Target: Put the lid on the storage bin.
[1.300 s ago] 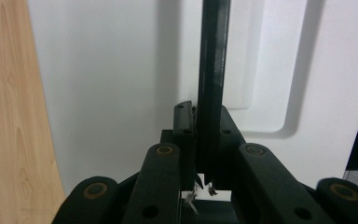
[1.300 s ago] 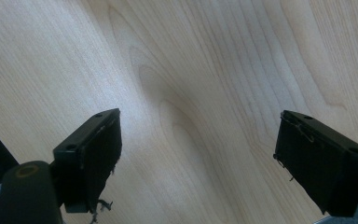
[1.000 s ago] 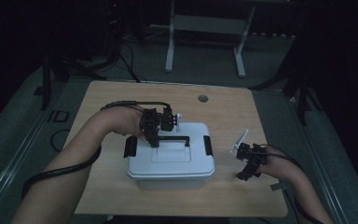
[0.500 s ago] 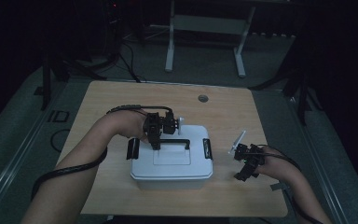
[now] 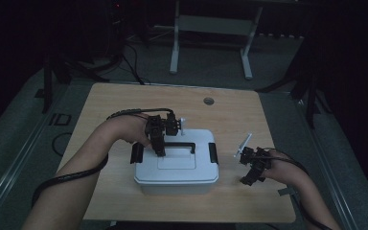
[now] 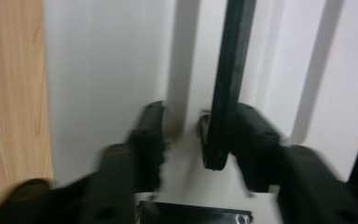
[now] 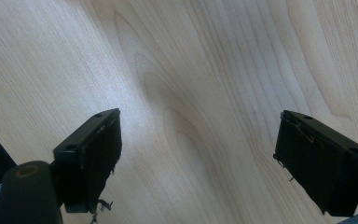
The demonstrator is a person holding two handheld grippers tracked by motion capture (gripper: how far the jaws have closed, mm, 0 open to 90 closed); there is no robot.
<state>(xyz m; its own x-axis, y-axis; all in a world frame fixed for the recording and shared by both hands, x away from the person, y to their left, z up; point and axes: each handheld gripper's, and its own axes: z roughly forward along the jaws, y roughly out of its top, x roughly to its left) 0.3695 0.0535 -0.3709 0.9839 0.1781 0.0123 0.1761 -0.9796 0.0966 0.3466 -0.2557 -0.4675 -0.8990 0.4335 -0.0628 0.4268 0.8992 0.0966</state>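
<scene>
From above, a white lidded box (image 5: 176, 165) sits mid-surface (image 5: 124, 103), black latches at both ends. The left gripper (image 5: 159, 143) hangs over the left end of its black handle (image 5: 178, 143); the right gripper (image 5: 253, 167) rests well apart, just off the box's right side. Along the left gripper's fingers (image 6: 150, 135), which have just been opening, the handle (image 6: 226, 84) stands between them, beside the right-hand finger, released. Along the right gripper's fingers (image 7: 91, 154), spread wide and empty, lies bare wood (image 7: 191, 70).
</scene>
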